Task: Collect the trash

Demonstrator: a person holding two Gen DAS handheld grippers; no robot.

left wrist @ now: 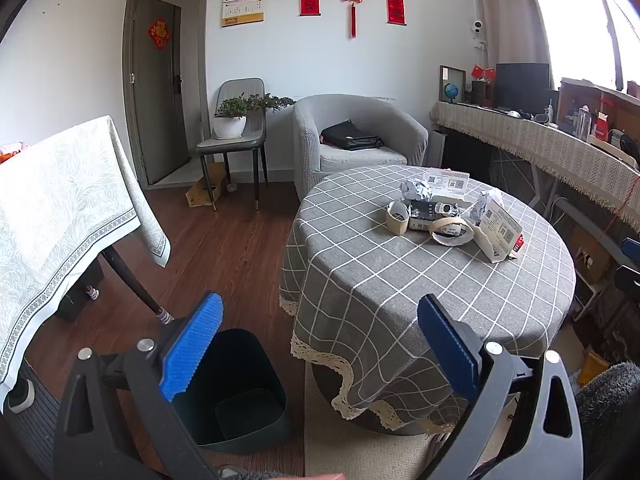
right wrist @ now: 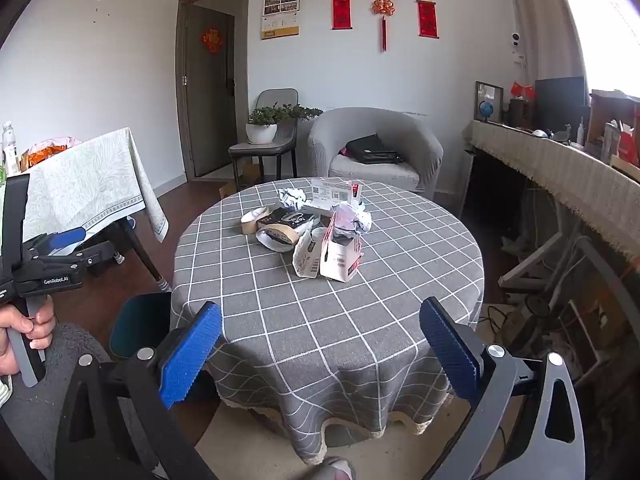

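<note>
Crumpled white paper (right wrist: 294, 197), torn cartons (right wrist: 340, 258) and cardboard tape rolls (left wrist: 397, 217) lie heaped near the middle of the round table (right wrist: 320, 320) under its grey checked cloth; a dark green bin (left wrist: 240, 396) stands on the floor just beside the table; the left gripper (left wrist: 320, 340) and right gripper (right wrist: 320, 340) both gape wide, holding nothing, well short of the heap.

crumpled paper and cartons (right wrist: 328, 236) clustered mid-table, bin (left wrist: 236, 392) floor-standing
</note>
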